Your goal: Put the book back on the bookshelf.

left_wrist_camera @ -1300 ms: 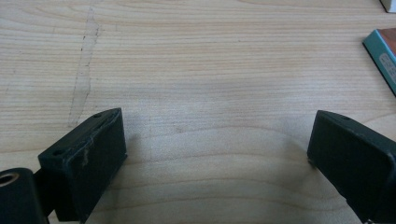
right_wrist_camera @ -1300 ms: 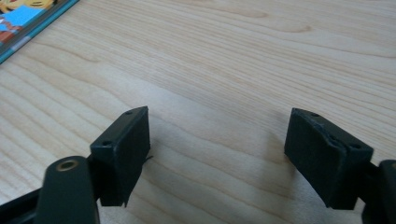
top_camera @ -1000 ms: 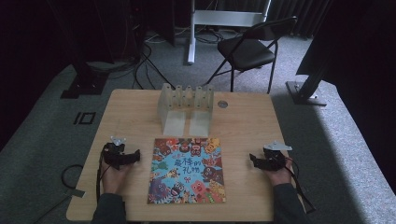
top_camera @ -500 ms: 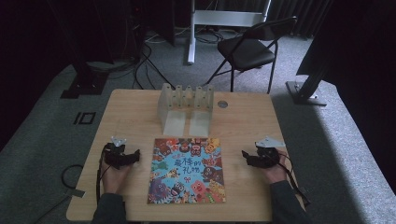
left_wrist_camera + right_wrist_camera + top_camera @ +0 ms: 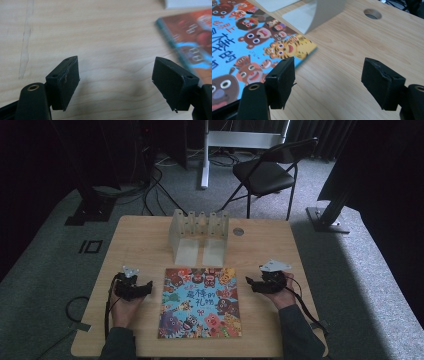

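From where I stand, the worktop (image 5: 145, 240) is the biggest thing in play, pale wood with a round cable hole (image 5: 238, 231) near its far edge. On it, toward the far side, sits a translucent slotted book stand (image 5: 200, 236), and it holds nothing at all. Just in front of it, nearer the person, the picture book (image 5: 200, 302) lies flat with its cartoon-animal cover up, its far edge close to the stand's base plates (touching or not, I cannot tell).

So the job looks barely begun: my guess is that the book belongs upright in that stand, and every part of that is still to do, gripping, lifting and slotting.

The left hand-held gripper (image 5: 146, 288) sits beside the book's left edge. Its jaws have just been narrowing, yet they are still apart with only bare wood between them. The right hand-held gripper (image 5: 250, 284) is off the book's right edge, pointing toward it, jaws spread wide and holding nothing. In its own view the book's far corner lies just beyond one pad.
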Action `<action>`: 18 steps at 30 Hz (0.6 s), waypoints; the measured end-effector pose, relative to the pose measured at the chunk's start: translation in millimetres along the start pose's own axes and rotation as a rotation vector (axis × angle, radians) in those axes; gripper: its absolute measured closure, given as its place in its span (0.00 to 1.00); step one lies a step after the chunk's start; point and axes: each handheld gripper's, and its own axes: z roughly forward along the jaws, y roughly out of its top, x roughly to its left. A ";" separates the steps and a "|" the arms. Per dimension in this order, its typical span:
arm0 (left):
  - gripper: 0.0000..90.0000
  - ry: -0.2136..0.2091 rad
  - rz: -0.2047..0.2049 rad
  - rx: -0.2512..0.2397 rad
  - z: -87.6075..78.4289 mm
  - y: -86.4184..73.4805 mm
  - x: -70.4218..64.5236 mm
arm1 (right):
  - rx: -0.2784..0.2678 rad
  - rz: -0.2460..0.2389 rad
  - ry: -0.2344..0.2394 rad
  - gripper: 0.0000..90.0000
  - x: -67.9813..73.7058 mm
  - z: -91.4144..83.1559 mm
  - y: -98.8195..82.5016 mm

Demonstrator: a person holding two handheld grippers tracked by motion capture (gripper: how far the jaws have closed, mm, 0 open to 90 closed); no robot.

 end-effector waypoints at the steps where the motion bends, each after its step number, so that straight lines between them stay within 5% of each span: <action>1: 0.24 -0.017 0.009 -0.008 -2.3 0.7 -2.2 | -0.002 -0.009 0.005 0.29 1.0 2.0 2.1; 6: 0.20 -0.029 0.073 -0.061 -13.2 1.0 -18.2 | 0.003 -0.039 0.043 0.26 8.5 14.1 12.3; 10: 0.16 -0.053 0.100 -0.059 -17.5 -0.2 -27.5 | -0.001 -0.056 0.077 0.24 15.8 25.0 19.8; 18: 0.13 -0.134 0.099 -0.057 -22.5 -2.6 -42.5 | 0.032 -0.059 0.137 0.18 20.9 50.2 26.9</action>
